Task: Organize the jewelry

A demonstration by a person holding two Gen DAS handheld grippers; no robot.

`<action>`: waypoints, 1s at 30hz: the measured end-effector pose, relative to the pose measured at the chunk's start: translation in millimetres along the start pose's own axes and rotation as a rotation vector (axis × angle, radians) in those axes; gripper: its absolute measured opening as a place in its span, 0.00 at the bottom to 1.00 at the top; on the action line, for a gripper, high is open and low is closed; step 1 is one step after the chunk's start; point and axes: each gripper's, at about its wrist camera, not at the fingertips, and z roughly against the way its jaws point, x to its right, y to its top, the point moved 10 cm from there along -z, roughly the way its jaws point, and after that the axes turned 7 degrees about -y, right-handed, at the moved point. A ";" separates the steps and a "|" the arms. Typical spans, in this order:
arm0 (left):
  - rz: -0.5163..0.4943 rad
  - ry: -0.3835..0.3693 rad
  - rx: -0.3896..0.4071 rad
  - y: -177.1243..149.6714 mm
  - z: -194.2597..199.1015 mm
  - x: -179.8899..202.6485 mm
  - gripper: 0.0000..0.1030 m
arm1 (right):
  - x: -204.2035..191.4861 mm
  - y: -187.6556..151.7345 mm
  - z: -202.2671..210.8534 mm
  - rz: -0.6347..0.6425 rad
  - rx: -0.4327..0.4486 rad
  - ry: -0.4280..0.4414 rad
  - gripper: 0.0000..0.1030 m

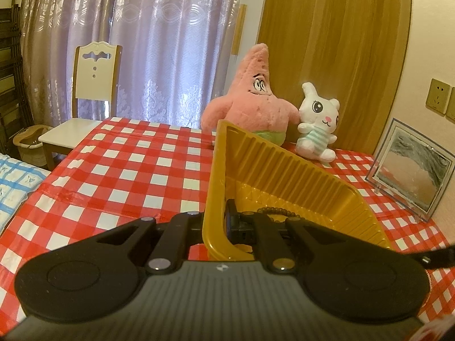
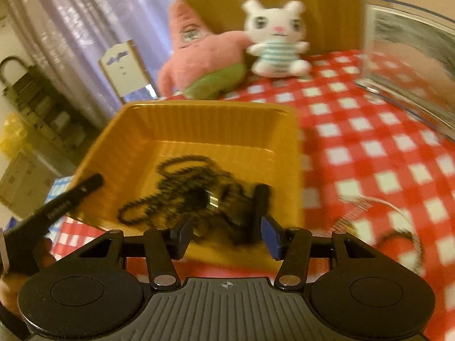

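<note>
The right gripper (image 2: 224, 237) stood part open and empty above the beaded necklace (image 2: 182, 196), apparently lying in the yellow tray (image 2: 199, 119). The left gripper (image 1: 224, 221) clamped the tray's wall. Holding the tray steady would prevent spilling.

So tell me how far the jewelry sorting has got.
Done: a dark beaded necklace lies piled in the yellow tray. In hand: the left tool is clamped on the tray's near wall, tilting it up off the checked tablecloth; the right tool is open above the beads, nothing between its pads. Left: a blurred ring-shaped piece still lies on the cloth right of the tray.
</note>
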 end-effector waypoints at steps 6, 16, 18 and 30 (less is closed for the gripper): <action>0.012 0.004 -0.002 -0.9 -0.8 -1.2 0.06 | 58.5 -29.0 30.3 -0.052 0.001 -0.113 0.51; 0.007 0.008 -0.005 -1.0 -1.8 -1.0 0.06 | 124.7 -73.5 57.7 -0.129 -0.034 -0.260 0.51; 0.006 0.009 -0.005 -0.8 -1.9 -0.7 0.06 | 130.0 -76.3 60.0 -0.117 -0.029 -0.282 0.51; -0.003 0.015 -0.006 -1.3 -0.8 0.3 0.06 | 134.4 -67.1 57.0 -0.103 0.005 -0.292 0.21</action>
